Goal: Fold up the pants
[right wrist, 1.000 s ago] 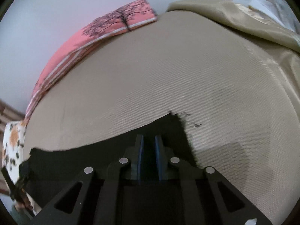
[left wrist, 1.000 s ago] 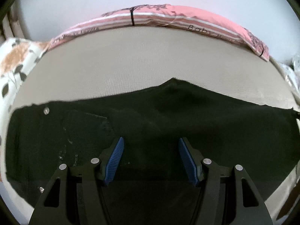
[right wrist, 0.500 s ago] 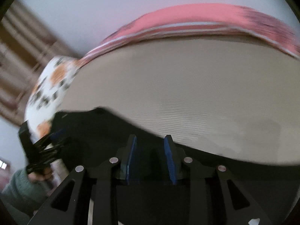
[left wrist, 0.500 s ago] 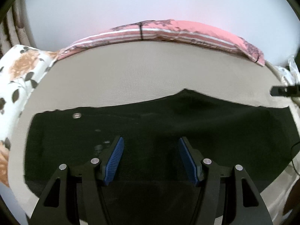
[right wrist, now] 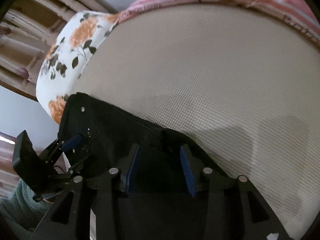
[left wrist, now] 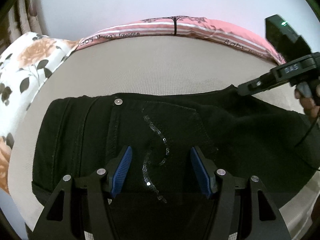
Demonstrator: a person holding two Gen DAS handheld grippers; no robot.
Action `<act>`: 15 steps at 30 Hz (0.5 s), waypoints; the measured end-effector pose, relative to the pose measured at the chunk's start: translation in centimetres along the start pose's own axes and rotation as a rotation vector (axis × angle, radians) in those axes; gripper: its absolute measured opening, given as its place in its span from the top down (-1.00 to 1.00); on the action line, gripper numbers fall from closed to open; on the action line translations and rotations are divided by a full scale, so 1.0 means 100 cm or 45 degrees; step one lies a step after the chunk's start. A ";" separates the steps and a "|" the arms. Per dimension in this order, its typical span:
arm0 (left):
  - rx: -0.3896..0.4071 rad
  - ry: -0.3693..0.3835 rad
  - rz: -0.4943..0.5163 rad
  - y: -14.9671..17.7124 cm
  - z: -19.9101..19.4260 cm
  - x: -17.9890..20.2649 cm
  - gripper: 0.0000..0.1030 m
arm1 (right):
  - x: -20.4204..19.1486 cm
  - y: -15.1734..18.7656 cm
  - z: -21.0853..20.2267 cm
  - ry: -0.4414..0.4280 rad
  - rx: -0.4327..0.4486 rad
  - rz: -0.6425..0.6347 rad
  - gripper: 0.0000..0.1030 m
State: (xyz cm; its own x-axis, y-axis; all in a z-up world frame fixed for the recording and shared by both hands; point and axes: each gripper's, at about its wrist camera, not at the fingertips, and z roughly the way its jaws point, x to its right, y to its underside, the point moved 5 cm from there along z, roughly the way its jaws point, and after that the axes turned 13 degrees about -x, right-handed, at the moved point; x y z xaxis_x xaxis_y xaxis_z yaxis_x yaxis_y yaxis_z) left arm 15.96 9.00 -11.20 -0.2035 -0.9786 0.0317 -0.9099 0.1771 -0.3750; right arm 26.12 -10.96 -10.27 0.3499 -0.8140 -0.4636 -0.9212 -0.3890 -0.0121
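Swung across the bed, the right gripper [right wrist: 159, 169] now sits over the folded black pants [left wrist: 160, 140] close to the left gripper [left wrist: 160, 170], no longer out at the far hem.

Pants lie folded on the beige mattress [left wrist: 160, 68], waistband toward the floral pillow [left wrist: 24, 64]. Left jaws stand open above the sequined pocket, clear of the cloth. Right jaws are opening, with dark fabric seen between the pads but not pinched. Only the left wrist view shows the sequins [left wrist: 158, 132], the metal button [left wrist: 118, 101] and the lettered pink pillow [left wrist: 180, 28]; only the right wrist view shows the green sleeve [right wrist: 22, 204] and the wooden headboard [right wrist: 30, 40].
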 end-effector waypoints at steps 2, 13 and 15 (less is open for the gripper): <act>0.002 -0.001 0.009 0.001 0.002 0.001 -0.22 | -0.003 -0.002 0.011 -0.022 -0.055 -0.021 0.22; 0.043 -0.052 0.076 0.007 0.011 0.010 -0.40 | 0.010 -0.028 0.011 -0.017 0.095 0.074 0.80; 0.045 -0.037 0.067 0.007 0.011 0.008 -0.40 | 0.014 -0.033 0.019 -0.008 0.111 0.078 0.81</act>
State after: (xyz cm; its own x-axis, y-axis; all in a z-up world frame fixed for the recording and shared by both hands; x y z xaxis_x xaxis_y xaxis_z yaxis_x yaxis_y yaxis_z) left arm 15.59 8.19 -12.49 -0.2397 -0.9707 -0.0160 -0.8848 0.2252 -0.4079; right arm 29.36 -9.98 -12.55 0.2916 -0.8323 -0.4714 -0.9522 -0.2993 -0.0605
